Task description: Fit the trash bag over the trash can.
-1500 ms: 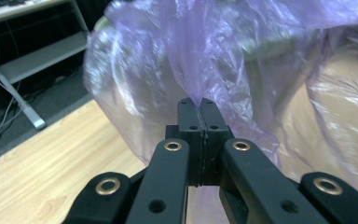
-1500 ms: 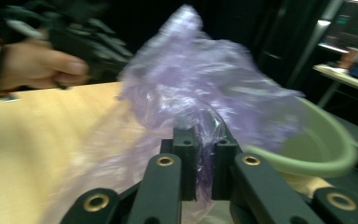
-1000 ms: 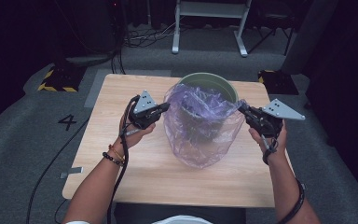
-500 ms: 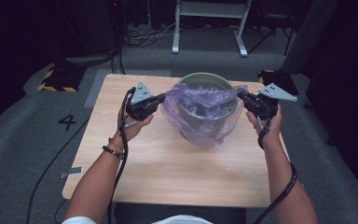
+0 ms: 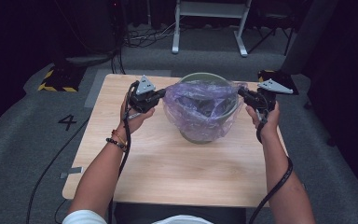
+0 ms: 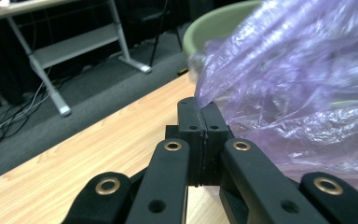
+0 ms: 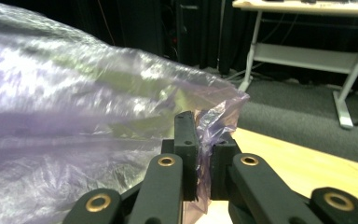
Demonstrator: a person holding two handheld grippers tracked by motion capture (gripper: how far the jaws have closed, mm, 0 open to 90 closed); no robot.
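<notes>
Purple plastic was what you had in both grippers: the bag (image 5: pixel 200 105) hung stretched over the green bin (image 5: pixel 204 112), which stood on the wooden table (image 5: pixel 168 163) toward twelve o'clock from you. Your left gripper (image 5: pixel 161 94), at the bin's nine o'clock, was clamped fully shut on the bag's edge (image 6: pixel 205 100). Your right gripper (image 5: pixel 241 92), at three o'clock, pinched the opposite edge (image 7: pixel 216 119), its jaws closed with a fold of film between them. To do this step well, I judged you needed to keep the mouth taut and level, lower both sides evenly past the rim, and avoid pulling apart so hard that the thin film tore or slipped out.
</notes>
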